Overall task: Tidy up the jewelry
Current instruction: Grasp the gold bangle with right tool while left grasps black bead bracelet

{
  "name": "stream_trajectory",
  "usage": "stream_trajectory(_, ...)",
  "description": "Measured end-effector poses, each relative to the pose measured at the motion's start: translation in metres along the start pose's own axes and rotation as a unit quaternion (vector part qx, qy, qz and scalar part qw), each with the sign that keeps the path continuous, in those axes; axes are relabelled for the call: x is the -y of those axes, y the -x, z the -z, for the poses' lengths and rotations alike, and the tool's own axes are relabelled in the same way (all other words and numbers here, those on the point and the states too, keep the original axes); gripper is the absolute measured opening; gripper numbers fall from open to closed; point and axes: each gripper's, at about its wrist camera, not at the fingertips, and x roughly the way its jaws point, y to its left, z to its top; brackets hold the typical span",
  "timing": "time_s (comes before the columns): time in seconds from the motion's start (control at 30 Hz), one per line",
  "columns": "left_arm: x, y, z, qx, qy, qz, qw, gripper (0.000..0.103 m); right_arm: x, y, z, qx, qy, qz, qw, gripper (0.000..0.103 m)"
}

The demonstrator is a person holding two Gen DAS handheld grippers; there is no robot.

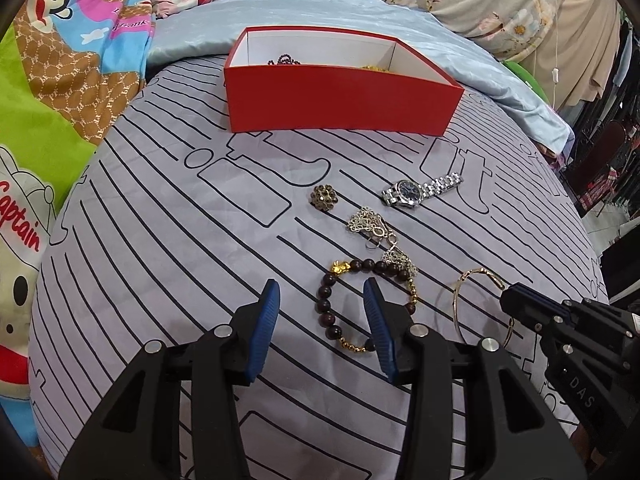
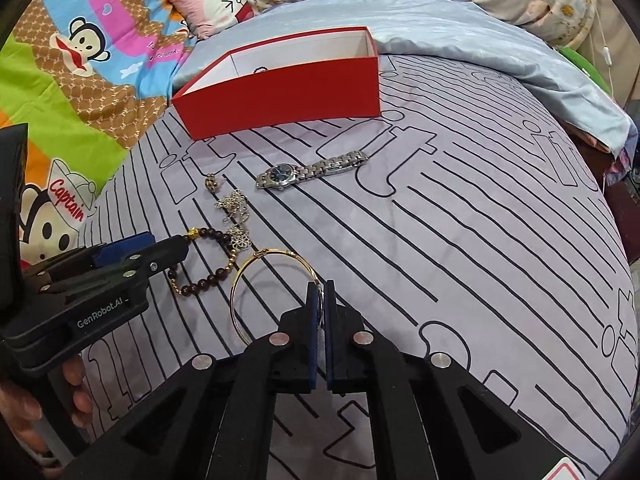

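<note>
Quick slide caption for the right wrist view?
Right claw shut on gold bangle; red box waits beyond the watch.

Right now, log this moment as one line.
right gripper: shut on bangle | left gripper: open over bead bracelet | watch, brooch: on bed | box: open

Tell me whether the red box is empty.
Not empty. The red box stands open, with dark beads and something gold peeking over its front wall.
</note>
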Motion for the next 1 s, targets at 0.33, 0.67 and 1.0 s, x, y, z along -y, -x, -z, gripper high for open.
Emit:
stream_trajectory(0.33,0.006,-0.01,0.003,-0.003,-0.01,0.001,0.9999,0.033,0.002,-0.002,0.001,-0.002,-0.005,-0.001,1.0,0.002)
stream_trajectory(0.67,0.004,-0.012,0.001,-0.002,-0.01,0.004,0.9999,0.007,-0.001,-0.005,0.002,-0.005,-0.007,-0.003,1.0,0.002)
stream_trajectory(1.0,0.004,0.0,-0.001,0.004,-0.005,0.017,0.9998,0.007,-0.002,0.002,-0.004,0.007,-0.009,-0.007,1.0,0.002)
